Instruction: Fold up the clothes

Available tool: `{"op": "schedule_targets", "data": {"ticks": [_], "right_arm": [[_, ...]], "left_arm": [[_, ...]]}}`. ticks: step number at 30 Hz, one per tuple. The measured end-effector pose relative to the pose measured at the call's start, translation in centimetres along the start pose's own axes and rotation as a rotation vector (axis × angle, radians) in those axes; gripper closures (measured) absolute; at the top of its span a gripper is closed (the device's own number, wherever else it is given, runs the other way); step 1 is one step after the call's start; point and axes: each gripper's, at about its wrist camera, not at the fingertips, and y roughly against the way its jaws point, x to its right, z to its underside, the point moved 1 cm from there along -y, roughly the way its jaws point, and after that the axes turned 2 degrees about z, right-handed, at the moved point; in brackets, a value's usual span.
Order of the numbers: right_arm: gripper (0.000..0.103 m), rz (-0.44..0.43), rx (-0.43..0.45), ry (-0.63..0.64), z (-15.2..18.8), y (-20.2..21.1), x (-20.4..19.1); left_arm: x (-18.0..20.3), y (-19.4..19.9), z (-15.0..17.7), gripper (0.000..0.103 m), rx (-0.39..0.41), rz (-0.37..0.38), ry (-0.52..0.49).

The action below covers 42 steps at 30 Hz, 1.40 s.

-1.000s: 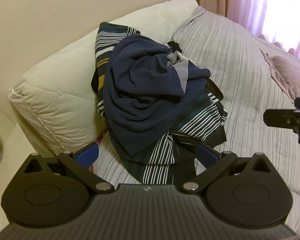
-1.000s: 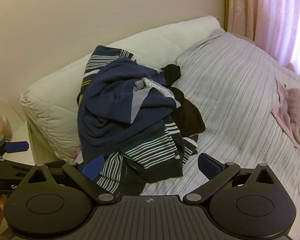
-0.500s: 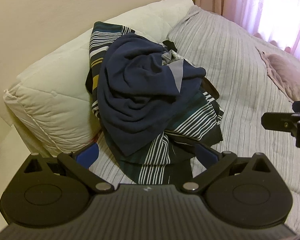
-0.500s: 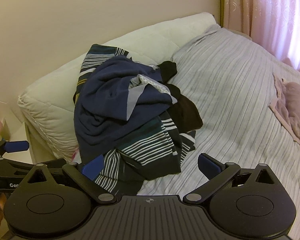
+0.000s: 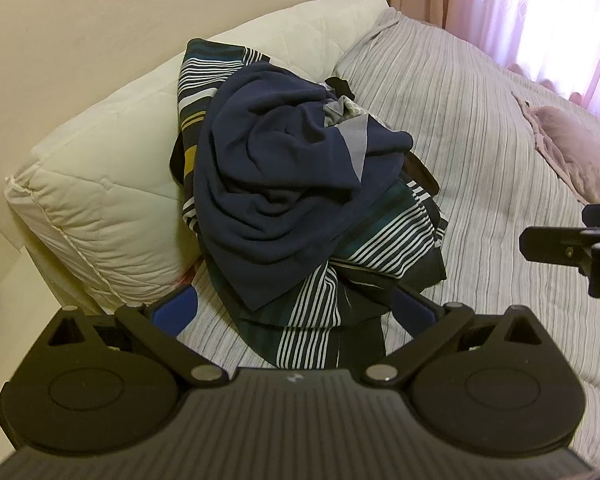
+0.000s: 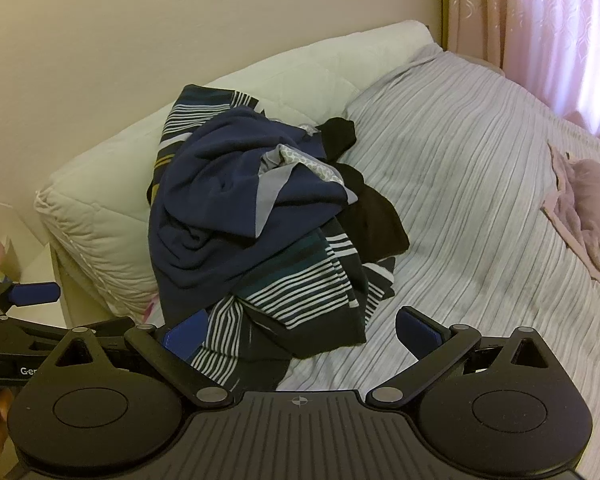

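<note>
my left hand-held gripper (image 5: 294,310) is matte black, with a ribbed body, two round discs, silver pivot screws and blue finger pads (image 5: 176,312). my right hand-held gripper (image 6: 300,334) looks the same, with a small crosshair mark.

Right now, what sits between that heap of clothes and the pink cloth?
Only bare striped bedspread lies between the clothes pile and the pink cloth, as the right wrist view shows.

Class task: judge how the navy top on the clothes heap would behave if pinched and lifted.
The navy top lies in soft rumpled folds, so it would probably hang limp. It sits on the striped garment, so that might drag along. It looks light.
</note>
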Motion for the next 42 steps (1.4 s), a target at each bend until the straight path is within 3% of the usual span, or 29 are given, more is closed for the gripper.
{"op": "schedule_targets", "data": {"ticks": [42], "right_arm": [[0.001,-0.010,-0.012,-0.004,0.3,0.0,0.7]], "left_arm": [[0.9,0.0,0.2,0.001,-0.014,-0.015,0.015]]}}
